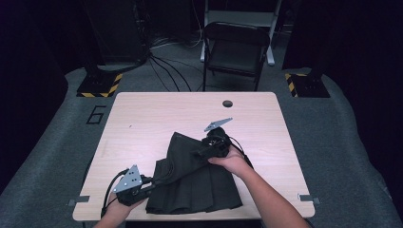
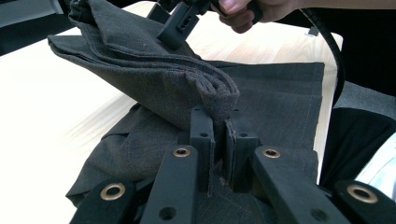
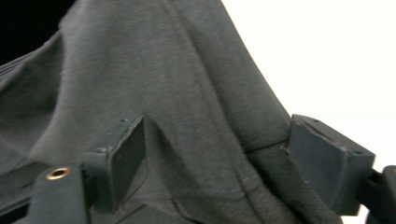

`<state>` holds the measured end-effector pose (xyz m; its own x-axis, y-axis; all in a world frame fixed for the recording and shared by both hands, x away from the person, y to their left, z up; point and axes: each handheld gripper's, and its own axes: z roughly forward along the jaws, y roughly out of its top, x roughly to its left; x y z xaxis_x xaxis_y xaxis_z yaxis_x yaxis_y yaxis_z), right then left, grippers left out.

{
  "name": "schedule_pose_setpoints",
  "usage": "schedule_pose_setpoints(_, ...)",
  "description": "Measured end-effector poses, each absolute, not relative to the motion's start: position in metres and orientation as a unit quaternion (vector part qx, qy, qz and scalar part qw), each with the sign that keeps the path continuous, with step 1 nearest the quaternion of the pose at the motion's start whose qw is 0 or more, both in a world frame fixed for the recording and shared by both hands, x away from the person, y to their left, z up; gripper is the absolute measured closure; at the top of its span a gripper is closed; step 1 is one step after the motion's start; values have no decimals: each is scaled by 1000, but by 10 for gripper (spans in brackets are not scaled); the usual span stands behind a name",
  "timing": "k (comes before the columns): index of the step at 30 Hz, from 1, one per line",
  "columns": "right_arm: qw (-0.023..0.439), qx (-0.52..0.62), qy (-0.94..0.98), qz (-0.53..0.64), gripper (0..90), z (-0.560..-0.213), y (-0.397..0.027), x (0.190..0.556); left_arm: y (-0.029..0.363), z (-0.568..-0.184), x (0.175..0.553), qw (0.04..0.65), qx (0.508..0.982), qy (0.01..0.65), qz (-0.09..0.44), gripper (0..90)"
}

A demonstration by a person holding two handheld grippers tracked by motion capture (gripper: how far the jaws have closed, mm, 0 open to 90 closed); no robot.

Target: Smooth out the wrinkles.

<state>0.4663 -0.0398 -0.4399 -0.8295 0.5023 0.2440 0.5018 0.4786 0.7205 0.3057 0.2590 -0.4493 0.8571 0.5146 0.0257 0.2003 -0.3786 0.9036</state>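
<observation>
Left gripper (image 2: 219,154), nearest the camera at the near left table edge: jaws pressed together on a bunched fold of the dark grey woven cloth garment (image 1: 199,175), several layers pinched between the pads. The garment lies across the near middle of the pale wooden table (image 1: 142,118), one flap lifted towards the far side. Right gripper (image 1: 202,153), further out: jaws spread wide, straddling the raised flap; pads not pressing on the fabric.

Risks, as judged:
- Right gripper may close on too few layers, so the flap drops when lifted.
- Pulling against the left clamp could drag the garment off the near edge.
- Stacked layers may slide and skew the fold.
</observation>
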Motion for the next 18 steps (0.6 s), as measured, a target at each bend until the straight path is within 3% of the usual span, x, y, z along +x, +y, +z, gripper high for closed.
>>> schedule_pose_setpoints(9,18,257,871,418,374,-431,-40,451,258,-450,306,509,818,221,152,833)
schedule_pose_setpoints(15,26,256,866,429,637,-429,-51,442,259,-450,306,507,819,221,153,833)
schedule_pose_setpoints(18,25,247,866,435,713,-429,-61,435,261,-450,305,508,818,223,152,833)
